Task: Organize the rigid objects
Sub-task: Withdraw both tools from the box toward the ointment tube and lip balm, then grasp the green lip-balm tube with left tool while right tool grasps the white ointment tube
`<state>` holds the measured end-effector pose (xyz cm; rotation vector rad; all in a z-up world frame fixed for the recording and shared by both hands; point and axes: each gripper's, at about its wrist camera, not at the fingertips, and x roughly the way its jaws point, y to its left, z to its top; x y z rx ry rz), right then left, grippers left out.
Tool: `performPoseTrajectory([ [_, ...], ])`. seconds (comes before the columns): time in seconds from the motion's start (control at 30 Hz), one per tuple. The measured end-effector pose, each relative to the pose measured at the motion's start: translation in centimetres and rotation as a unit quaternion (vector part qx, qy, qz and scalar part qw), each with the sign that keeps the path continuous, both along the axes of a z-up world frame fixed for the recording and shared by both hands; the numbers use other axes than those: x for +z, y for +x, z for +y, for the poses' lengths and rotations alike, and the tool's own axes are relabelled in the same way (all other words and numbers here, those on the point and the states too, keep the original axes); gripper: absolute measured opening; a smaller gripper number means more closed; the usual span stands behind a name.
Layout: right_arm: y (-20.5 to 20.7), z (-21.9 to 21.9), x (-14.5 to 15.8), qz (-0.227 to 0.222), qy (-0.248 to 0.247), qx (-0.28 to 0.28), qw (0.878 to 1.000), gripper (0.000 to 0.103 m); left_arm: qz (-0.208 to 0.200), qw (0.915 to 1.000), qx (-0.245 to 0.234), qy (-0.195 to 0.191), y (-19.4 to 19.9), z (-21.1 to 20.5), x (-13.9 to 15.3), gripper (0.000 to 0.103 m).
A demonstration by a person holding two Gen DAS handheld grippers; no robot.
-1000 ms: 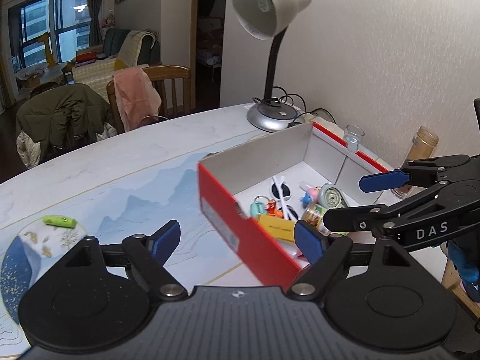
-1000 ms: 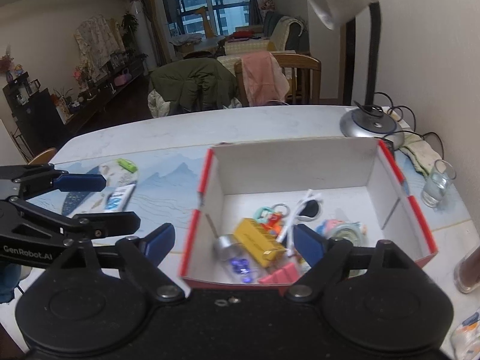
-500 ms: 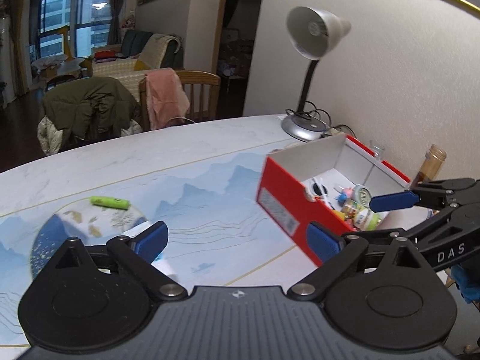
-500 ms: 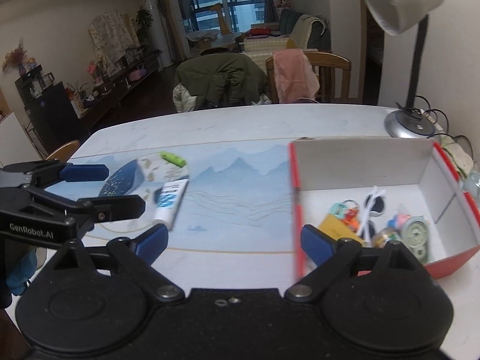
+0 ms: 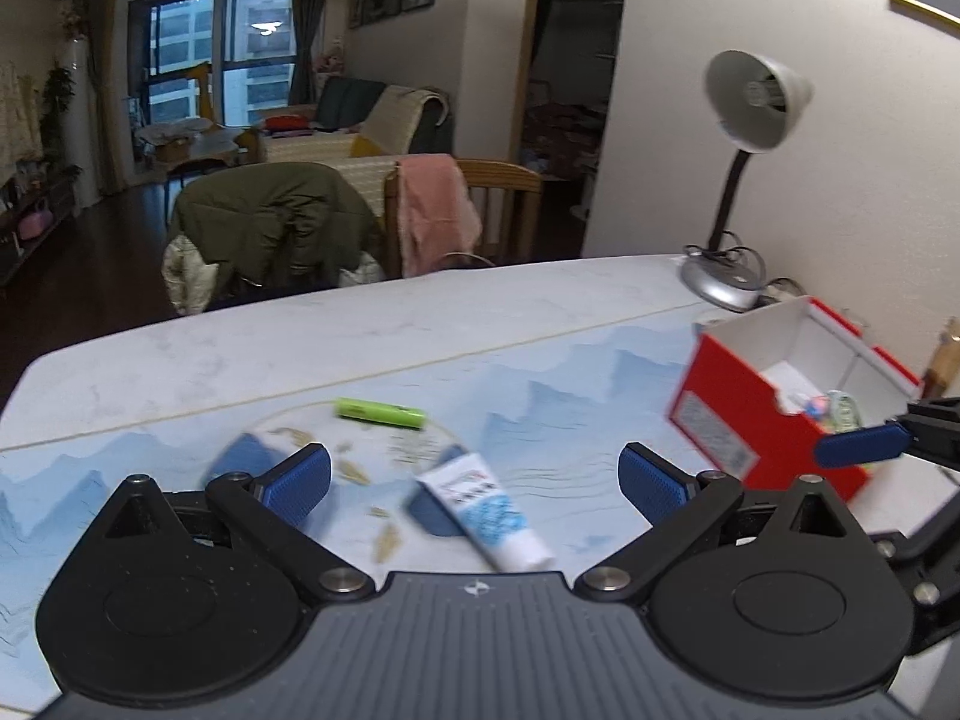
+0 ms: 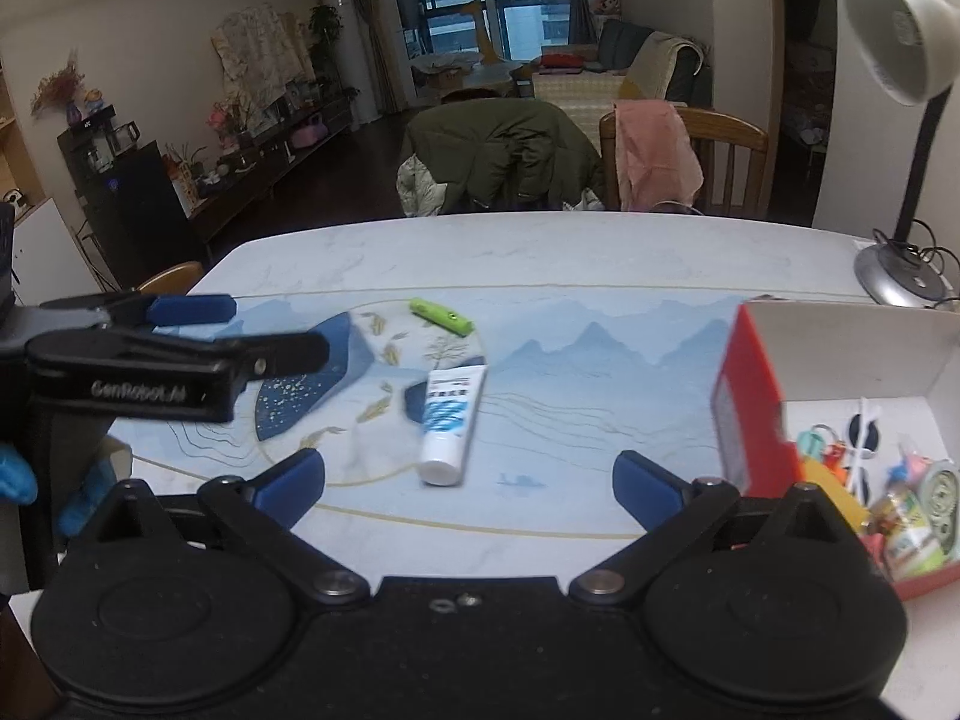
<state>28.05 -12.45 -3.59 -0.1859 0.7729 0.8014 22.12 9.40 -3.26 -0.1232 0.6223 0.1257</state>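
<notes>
Right wrist view: pale table (image 6: 540, 252) with blue mat, tube (image 6: 449, 420) mid-table, red box (image 6: 756, 402) at right edge, lamp (image 6: 900, 276) far right corner. Both grippers' jaws just opened wide, empty.

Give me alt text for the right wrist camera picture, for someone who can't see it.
The right tongs stand open and empty above a table, with a white and blue tube lying just ahead between their tips. A green marker lies beyond it, a red box of small items sits right, and the left tongs reach in at left.
</notes>
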Motion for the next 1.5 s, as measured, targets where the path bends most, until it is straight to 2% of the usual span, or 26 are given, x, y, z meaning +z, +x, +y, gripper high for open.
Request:
performPoseTrajectory([
  [0.2,0.1,3.1,-0.5,0.001,-0.016,0.008,1.0,0.102,-0.001,0.9996,0.02,0.02,1.5,3.4,-0.2,0.103],
  [0.4,0.5,5.5,-1.3,0.004,-0.033,0.015,0.999,0.102,0.01,0.9993,0.015,0.033,4.0,5.6,-1.1,0.103],
  [0.77,2.3,8.9,-4.9,0.027,-0.071,0.026,0.997,0.102,0.055,0.9978,-0.006,0.037,9.6,6.9,-6.5,0.103],
  [1.1,5.0,10.9,-8.7,0.033,-0.113,0.014,0.993,0.097,0.079,0.9963,-0.005,0.036,14.6,8.3,-11.0,0.103],
  [1.5,7.5,13.3,-11.3,0.04,-0.128,0.022,0.991,0.089,0.086,0.9956,-0.021,0.031,17.7,8.4,-14.2,0.103],
])
